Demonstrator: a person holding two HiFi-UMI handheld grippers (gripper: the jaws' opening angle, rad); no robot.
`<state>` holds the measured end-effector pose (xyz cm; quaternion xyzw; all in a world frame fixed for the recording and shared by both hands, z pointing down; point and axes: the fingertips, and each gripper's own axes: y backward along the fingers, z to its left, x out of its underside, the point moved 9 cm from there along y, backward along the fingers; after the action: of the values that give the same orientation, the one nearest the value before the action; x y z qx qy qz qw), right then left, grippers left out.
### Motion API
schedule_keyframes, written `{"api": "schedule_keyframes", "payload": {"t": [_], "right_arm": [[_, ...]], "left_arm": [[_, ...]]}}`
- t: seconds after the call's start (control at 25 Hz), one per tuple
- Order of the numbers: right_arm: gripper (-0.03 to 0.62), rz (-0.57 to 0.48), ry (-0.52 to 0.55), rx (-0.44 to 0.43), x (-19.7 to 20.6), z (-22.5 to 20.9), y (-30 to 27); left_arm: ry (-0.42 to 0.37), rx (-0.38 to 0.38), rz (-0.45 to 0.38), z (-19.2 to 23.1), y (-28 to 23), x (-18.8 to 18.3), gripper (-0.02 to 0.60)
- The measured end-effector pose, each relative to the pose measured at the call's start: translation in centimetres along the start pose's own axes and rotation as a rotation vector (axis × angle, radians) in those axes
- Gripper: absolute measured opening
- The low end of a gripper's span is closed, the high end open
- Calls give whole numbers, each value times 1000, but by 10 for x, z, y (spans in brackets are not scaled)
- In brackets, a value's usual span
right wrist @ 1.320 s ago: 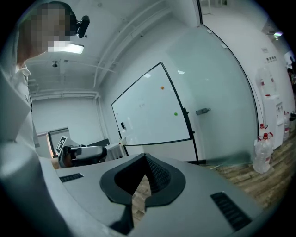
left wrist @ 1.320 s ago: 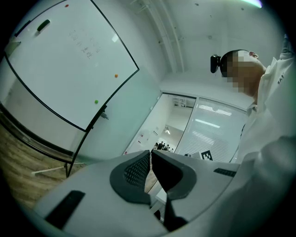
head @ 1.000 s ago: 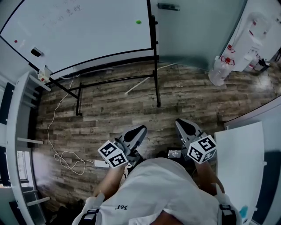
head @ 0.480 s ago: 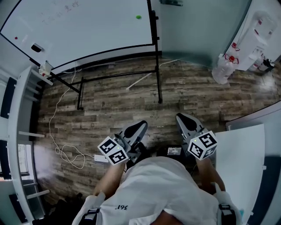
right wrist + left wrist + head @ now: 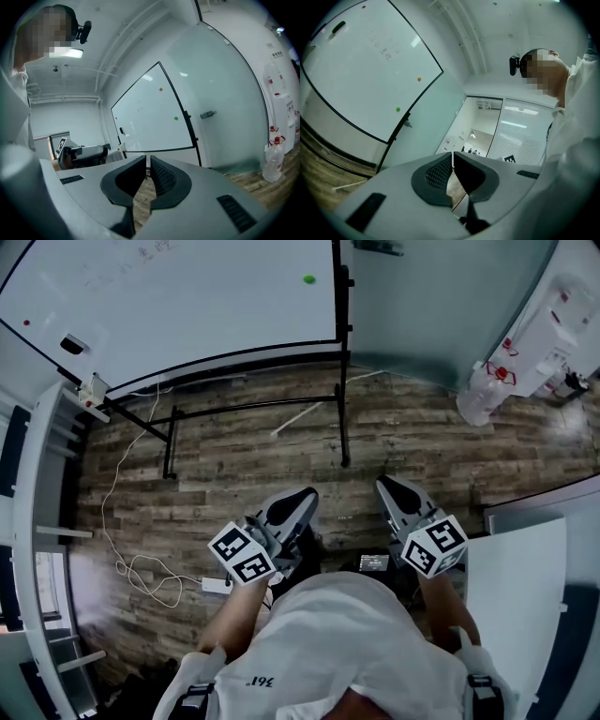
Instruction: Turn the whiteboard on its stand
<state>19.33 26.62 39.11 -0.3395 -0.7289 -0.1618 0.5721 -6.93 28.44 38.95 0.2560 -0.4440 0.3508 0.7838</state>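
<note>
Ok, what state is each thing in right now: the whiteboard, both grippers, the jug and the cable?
whiteboard: upright on its stand, nothing touching it
left gripper: shut, empty
right gripper: shut, empty
green magnet: stuck on the whiteboard
water jug: standing on the floor
white cable: lying loose on the floor

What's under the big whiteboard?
Under the whiteboard you can see its black stand, the wooden floor, a white cord and a thin white stick. Whatever is behind the board is covered.
</note>
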Motion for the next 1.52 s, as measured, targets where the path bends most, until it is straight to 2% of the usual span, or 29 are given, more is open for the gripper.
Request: {"api": "schedule_keyframes", "payload": {"t": [0.32,0.8,1.08,1.52], "right_arm": [[29,-6,-1,45,-25,-13,-77],[29,-7,-8,107,-41,-4,-171],[29,0,-15,134,-41,6,-201],[29,5,-19,120,-41,-4,-223]], "left_arm": [[-3,46,17,75,-23,-53,20],[-2,84,51,171,-17,-105,20],[5,103,65,201,-9,-117,20],[9,86,60,216,-10,-119,20]]}}
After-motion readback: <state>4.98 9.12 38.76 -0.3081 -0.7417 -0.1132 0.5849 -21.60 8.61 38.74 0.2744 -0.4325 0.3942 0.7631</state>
